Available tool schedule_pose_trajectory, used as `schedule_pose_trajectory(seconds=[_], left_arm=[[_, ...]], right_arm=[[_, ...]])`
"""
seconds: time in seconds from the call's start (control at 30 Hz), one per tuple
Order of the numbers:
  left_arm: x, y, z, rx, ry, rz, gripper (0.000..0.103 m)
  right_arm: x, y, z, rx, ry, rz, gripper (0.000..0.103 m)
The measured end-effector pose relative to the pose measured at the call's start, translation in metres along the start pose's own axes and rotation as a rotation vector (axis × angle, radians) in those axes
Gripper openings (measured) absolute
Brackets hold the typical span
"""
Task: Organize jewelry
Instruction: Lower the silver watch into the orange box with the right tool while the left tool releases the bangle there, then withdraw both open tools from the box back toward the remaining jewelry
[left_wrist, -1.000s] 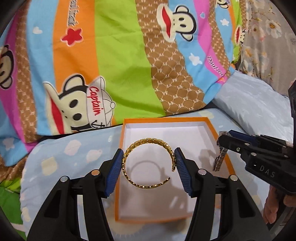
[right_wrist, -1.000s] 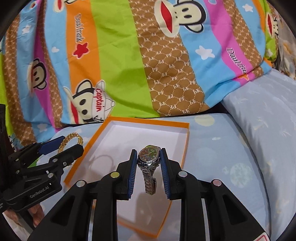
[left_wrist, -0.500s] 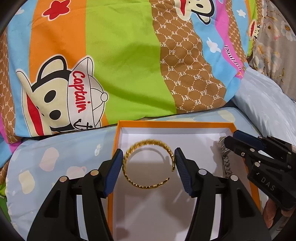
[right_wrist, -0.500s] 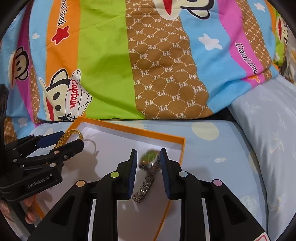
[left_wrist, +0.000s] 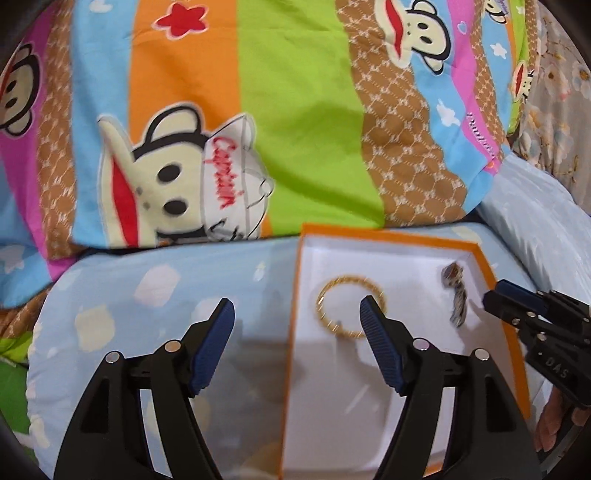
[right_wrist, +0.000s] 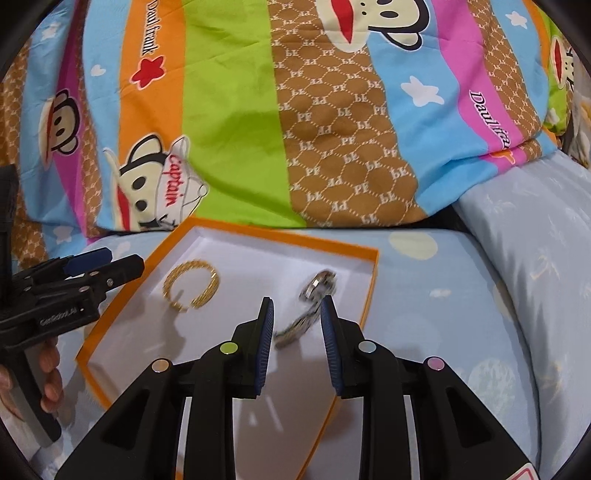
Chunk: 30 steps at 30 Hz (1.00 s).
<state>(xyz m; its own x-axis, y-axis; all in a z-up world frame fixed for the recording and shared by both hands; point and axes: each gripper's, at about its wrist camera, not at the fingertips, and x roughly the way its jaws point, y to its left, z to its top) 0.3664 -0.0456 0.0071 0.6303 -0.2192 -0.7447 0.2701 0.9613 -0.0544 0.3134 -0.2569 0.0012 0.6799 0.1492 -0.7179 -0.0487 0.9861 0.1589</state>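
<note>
Both tongs are standing spread: left tongs have just been opening, empty; right tongs are loose around the watch. Withdraw straight, sparing the bracelet in the box.

We see bright, even indoor light, soft shadows on the white box floor, slight motion blur, and dark, curved fisheye corners.

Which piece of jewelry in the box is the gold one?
The open-ended bracelet, lying at the box's left side; the watch beside it is silver.
</note>
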Motion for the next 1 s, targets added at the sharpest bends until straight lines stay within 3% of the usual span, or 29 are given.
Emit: schedule_pose_trajectory(seconds=[0.33,0.7,1.0], left_arm=[[-0.009,0.011,-0.054,0.017,0.118,0.04,0.068],[-0.044,0.001,-0.097,-0.007,0.116,0.038,0.069],[-0.052,0.011,-0.104,-0.028,0.108,0.068,0.068]], right_arm=[[-0.019,0.023,-0.046,-0.04,0.057,0.018,0.026],[-0.048,0.021,-0.078,-0.034,0.054,0.003,0.024],[-0.06,0.025,-0.087,-0.004,0.052,0.017,0.025]])
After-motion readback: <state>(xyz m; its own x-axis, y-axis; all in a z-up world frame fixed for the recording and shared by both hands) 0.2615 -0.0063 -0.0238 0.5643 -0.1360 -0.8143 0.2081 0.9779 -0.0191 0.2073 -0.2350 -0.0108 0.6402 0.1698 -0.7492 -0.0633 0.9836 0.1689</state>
